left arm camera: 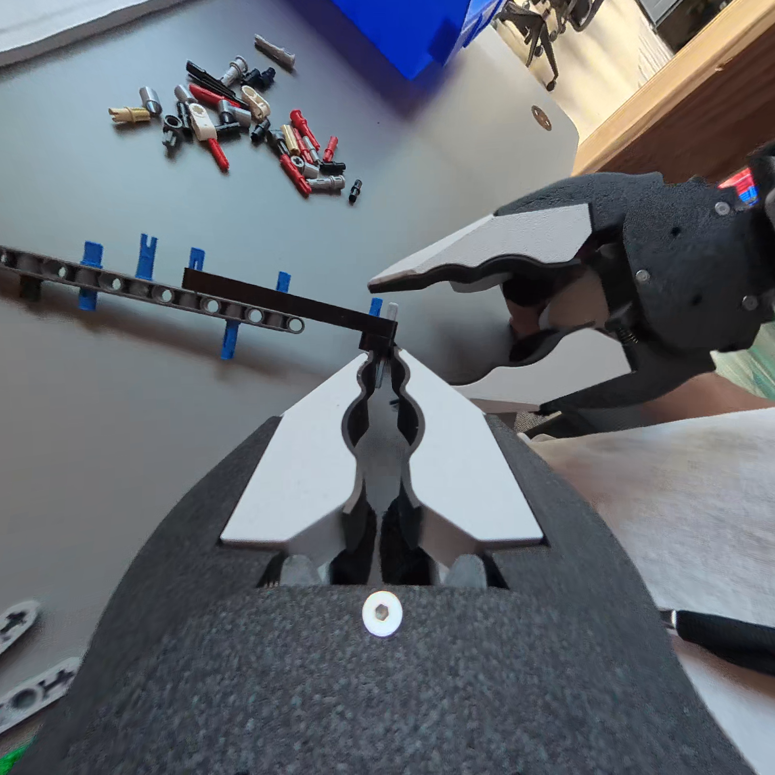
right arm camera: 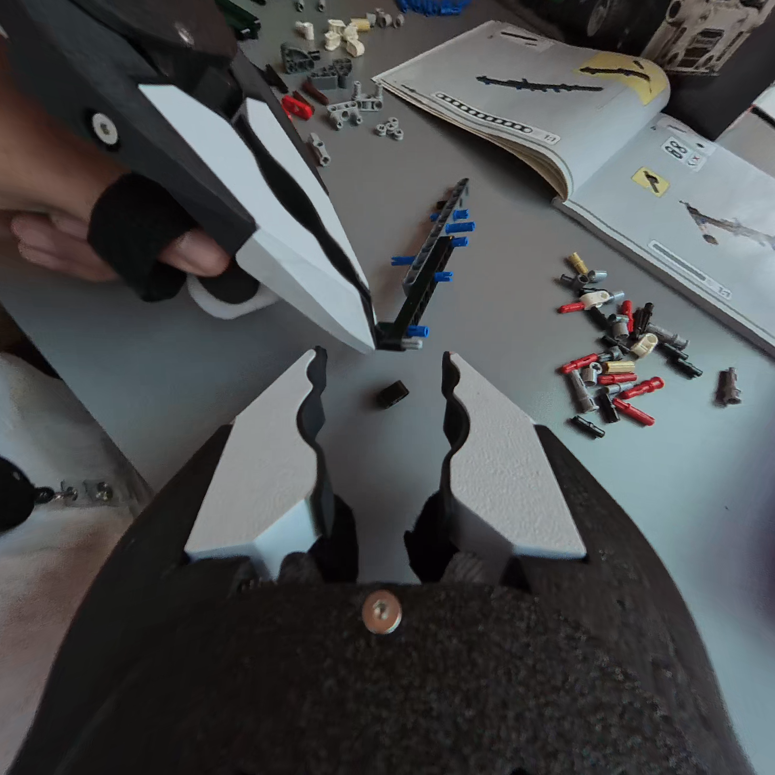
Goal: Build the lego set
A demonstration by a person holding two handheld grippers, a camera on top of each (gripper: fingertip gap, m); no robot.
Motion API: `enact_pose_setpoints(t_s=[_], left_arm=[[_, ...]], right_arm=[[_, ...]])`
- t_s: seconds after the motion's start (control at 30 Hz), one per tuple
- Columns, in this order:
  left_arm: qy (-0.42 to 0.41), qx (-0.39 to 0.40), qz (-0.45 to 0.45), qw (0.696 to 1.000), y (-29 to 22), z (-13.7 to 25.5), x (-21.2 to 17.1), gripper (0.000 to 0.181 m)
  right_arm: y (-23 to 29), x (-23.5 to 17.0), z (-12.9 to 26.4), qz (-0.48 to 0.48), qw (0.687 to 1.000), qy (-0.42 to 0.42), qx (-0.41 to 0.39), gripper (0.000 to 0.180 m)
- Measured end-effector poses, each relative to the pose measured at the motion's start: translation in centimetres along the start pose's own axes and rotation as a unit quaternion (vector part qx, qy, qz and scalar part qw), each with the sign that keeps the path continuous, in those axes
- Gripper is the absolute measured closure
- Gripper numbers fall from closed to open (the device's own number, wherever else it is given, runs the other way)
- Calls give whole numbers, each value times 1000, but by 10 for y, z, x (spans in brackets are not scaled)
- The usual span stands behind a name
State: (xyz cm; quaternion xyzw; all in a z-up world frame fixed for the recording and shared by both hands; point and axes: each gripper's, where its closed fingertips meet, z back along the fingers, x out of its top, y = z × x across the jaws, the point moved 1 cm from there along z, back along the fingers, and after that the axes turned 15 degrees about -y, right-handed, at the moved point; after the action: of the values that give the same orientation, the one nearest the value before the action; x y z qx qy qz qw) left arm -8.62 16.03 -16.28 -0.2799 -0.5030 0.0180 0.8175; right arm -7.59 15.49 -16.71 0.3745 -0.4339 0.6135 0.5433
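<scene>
While my left gripper (left arm camera: 380,356) pinched the near end of the black beam (left arm camera: 289,302), pinned alongside the grey beam (left arm camera: 146,289), my right gripper (right arm camera: 382,356) hovered with jaws wide apart over a small black piece (right arm camera: 392,393) on the tabletop (right arm camera: 503,482).

Table (left arm camera: 126,419): grey, matte, fills most of the frame
Floor (left arm camera: 604,75): pale, upper right
Office chair (left arm camera: 541,25): black, upper right

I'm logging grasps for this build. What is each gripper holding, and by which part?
Left gripper pinches the black beam at its near end. Right gripper is open and holds nothing.
</scene>
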Motion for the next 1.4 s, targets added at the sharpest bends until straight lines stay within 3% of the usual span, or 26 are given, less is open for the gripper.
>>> enact_pose_setpoints(t_s=[0.03,0.3,0.47,0.53,0.6,0.67,0.77,0.93,1.0,1.13,1.4], left_arm=[[3,0,2,1000,-4,-3,-1,175],[30,-8,-4,1000,-9,-8,-10,175],[64,-58,-145,986,0,15,5,152],[89,-83,-253,960,3,21,8,151],[111,-83,-385,912,11,19,9,143],[130,-108,-448,878,11,11,9,143],[167,-164,-470,851,3,1,2,144],[228,-173,-512,810,11,-13,-8,148],[228,-171,-522,804,12,-18,-8,162],[228,-184,-498,816,14,-19,-10,174],[226,-206,-486,819,11,-18,-14,174]], right_arm=[[0,2,-1,3,1000,0,-18,125],[0,-9,-5,16,999,40,-28,136],[7,-12,0,4,999,41,32,137],[9,-10,3,-12,998,30,63,137],[6,-11,6,-11,997,26,76,137],[3,-13,6,-1,996,31,82,137],[4,-13,7,9,995,29,97,137],[9,-6,10,12,993,1,116,137],[6,-5,8,8,994,-2,108,136],[-3,-7,10,12,997,-1,73,138],[0,-11,15,31,997,6,64,139]])
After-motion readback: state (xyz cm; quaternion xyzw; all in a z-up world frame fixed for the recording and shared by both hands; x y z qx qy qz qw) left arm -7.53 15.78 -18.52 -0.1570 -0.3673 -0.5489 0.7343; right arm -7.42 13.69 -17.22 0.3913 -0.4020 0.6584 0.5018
